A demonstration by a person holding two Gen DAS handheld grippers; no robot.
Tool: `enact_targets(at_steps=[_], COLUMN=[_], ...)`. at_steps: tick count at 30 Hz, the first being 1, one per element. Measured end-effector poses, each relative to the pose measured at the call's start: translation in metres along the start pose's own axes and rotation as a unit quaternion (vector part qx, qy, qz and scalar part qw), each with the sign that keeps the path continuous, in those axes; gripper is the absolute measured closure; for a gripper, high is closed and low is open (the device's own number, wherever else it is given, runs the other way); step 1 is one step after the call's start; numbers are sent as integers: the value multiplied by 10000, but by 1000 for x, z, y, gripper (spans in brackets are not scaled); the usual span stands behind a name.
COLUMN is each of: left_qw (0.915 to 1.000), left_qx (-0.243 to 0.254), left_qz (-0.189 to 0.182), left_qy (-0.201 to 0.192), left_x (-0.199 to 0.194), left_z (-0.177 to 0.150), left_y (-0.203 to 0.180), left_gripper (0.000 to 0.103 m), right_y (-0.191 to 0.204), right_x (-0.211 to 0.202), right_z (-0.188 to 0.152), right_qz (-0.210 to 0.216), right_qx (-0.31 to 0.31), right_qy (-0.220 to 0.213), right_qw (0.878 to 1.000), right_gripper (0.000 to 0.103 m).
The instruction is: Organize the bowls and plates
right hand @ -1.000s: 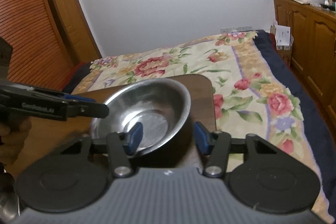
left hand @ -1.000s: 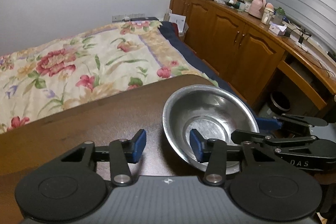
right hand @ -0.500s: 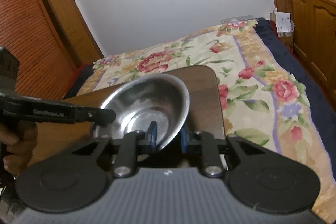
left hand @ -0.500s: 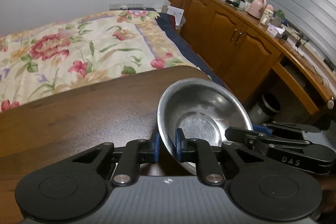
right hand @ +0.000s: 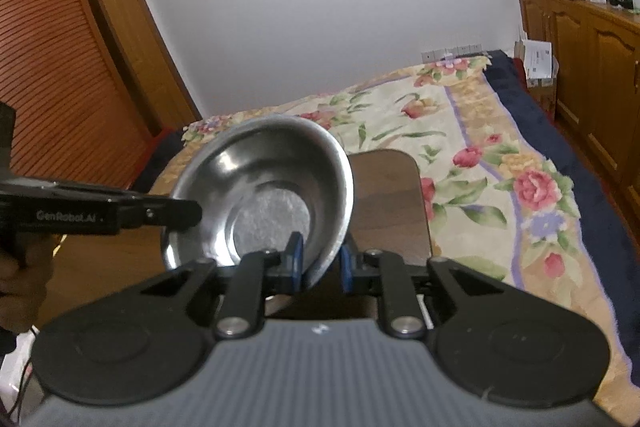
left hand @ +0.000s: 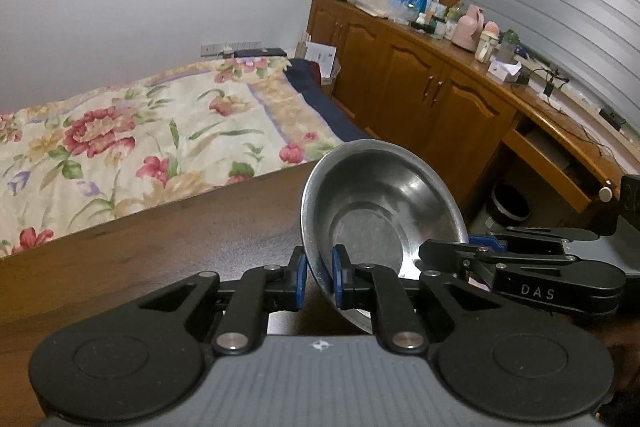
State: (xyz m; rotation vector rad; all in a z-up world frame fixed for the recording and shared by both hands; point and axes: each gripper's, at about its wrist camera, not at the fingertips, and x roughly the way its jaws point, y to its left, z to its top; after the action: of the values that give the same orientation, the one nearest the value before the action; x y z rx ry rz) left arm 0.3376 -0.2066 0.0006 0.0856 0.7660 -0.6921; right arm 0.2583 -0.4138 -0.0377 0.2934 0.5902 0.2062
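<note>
Bowl [left hand: 380, 211]: gripped at opposite rims by left tongs [left hand: 319, 277] and right tongs [right hand: 320, 263], right jaws closing.
Done: bowl raised off table [left hand: 160, 259].
Left: placement; no plates seen.

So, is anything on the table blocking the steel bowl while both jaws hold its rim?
Nothing visible: the steel bowl, clamped by left gripper and right gripper, hangs tilted over bare brown table.
</note>
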Motion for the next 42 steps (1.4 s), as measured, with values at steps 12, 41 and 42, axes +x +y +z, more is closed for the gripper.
enact_targets(at_steps=[12,41,42], left_qw=[9986,9938,9938], left_qx=[179,325,296], left_qz=[33,383,384], left_qy=[-493,-990,-998], left_x=[-71,-187,-190], left_z=[0,-57,-60], left_y=[-15,-26,-25], left_gripper=[88,87,87], right_y=[31,100,102], right_x=[-40,-98,-100], right_z=[15,-2,-4], right_qz=[-17,209,213], right_qx=[-324,-868,-878], right_qy=[-377,-708,-708], right_qw=[9988,9935,9934], right_gripper=[83,83,83])
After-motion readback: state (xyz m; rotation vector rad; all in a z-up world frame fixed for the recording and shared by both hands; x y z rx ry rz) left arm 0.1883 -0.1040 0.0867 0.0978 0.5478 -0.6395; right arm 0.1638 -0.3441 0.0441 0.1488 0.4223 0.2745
